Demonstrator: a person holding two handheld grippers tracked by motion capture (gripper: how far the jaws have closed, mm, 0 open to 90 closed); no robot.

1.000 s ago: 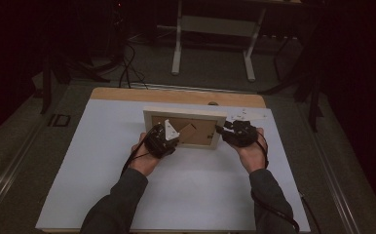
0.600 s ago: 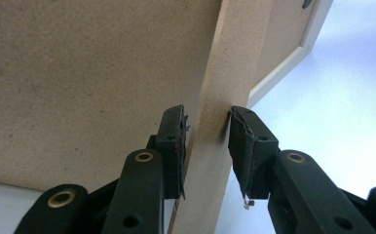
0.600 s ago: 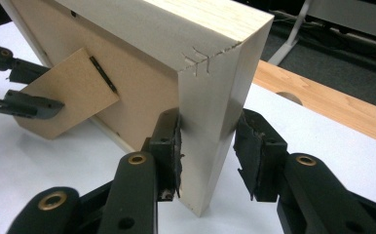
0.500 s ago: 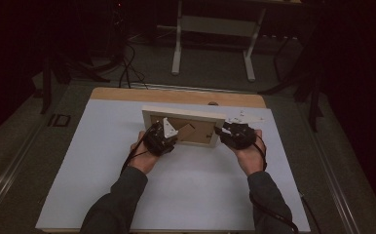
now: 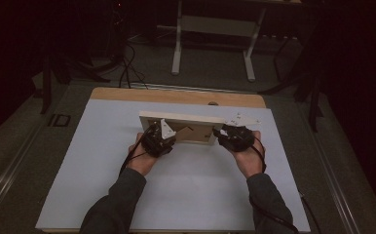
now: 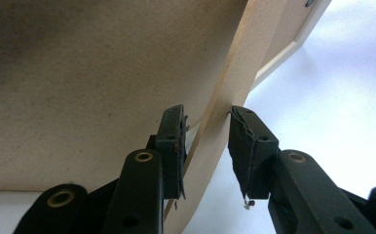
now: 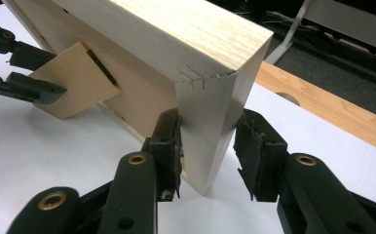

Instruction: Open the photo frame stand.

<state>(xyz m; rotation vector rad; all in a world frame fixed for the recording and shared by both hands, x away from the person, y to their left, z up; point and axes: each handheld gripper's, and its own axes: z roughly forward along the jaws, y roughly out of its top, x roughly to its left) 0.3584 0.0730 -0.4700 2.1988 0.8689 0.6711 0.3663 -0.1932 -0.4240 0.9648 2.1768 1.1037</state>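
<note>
A light wooden picture frame [image 5: 186, 118] stands on edge on the white table top [image 5: 191, 195], its brown back toward me. My left gripper [image 5: 162, 132] is shut on the frame's cardboard stand flap [image 6: 225, 83], which runs between its pads [image 6: 206, 114]; the brown backing board [image 6: 88, 73] is to the left. My right gripper [image 5: 222, 132] is shut on the frame's right side rail [image 7: 205, 112], one pad on each face [image 7: 208, 122]. The right gripper view also shows the flap [image 7: 79, 83] sticking out from the back, with the left gripper [image 7: 54, 73] on it.
A bare wooden strip [image 5: 176, 96] with a small notch [image 5: 213, 103] runs along the table's far edge. Beyond it are dark floor, cables [image 5: 127, 68] and a white table stand [image 5: 213, 48]. A small black marker [image 5: 58, 120] lies left of the table.
</note>
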